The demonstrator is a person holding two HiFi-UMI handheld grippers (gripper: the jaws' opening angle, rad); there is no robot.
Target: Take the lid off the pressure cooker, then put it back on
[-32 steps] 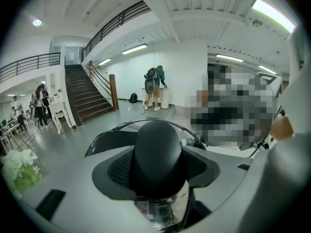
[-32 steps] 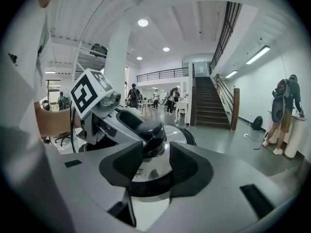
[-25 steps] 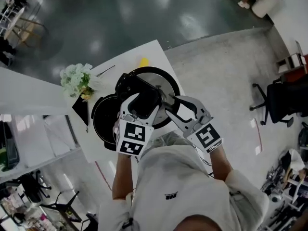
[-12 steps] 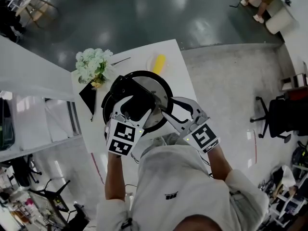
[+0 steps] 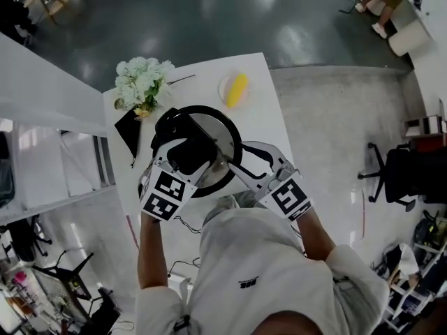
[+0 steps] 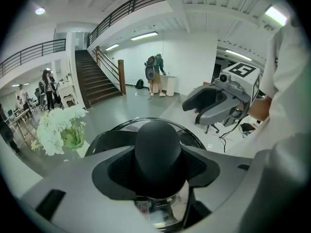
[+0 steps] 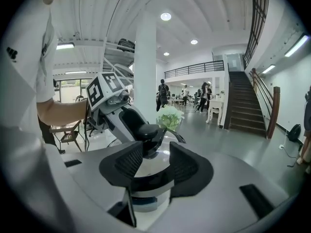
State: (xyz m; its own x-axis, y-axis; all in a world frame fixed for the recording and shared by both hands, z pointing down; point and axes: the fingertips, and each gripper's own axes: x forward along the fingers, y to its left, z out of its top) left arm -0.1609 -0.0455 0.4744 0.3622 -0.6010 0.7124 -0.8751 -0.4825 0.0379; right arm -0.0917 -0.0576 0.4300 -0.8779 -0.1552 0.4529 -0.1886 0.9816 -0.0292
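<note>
Head view: lid [image 5: 222, 135] has swung across and now hides the pot; left gripper [image 5: 190, 160] clamps its knob [image 6: 158, 149], right gripper [image 5: 235, 165] pinches its rim. Lowering and seating come next.

From the head view the left gripper [image 5: 183, 155] covered the knob [image 6: 158, 149] it clasped, and the lid [image 5: 222, 128] hid most of what lay under it. Whether the pads of the right gripper [image 7: 153, 161] pressed on the lid's rim could not be told. The yellow thing [image 5: 237, 89] on the table [image 5: 262, 117] was too small to name, and the person's head [image 5: 293, 324] was cut off by the bottom edge
</note>
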